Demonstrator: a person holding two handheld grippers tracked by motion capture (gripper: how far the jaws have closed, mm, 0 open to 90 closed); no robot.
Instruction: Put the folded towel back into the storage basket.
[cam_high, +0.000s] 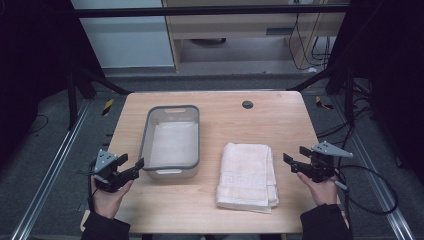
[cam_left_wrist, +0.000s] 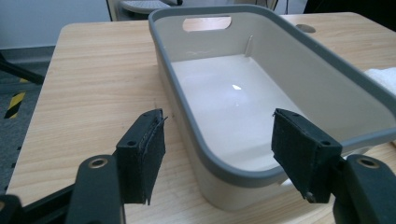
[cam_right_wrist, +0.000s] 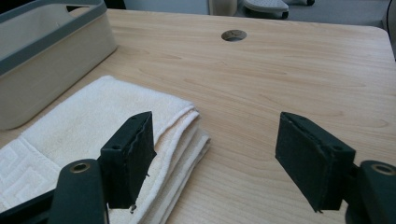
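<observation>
Wooden table (cam_high: 235, 125): empty grey-rimmed bin (cam_high: 171, 141) left, folded white towel (cam_high: 247, 176) right. Left gripper (cam_high: 131, 167) at bin's near corner, right gripper (cam_high: 294, 161) beside towel; both spread, empty. Nothing begun; likely next: pinch towel's edge.

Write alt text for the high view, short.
A person's hands hold two open grippers at the near edge of a wooden table: the left gripper beside the near left corner of an empty grey-rimmed plastic bin, the right gripper just right of a folded white towel. The towel lies flat to the right of the bin.
</observation>
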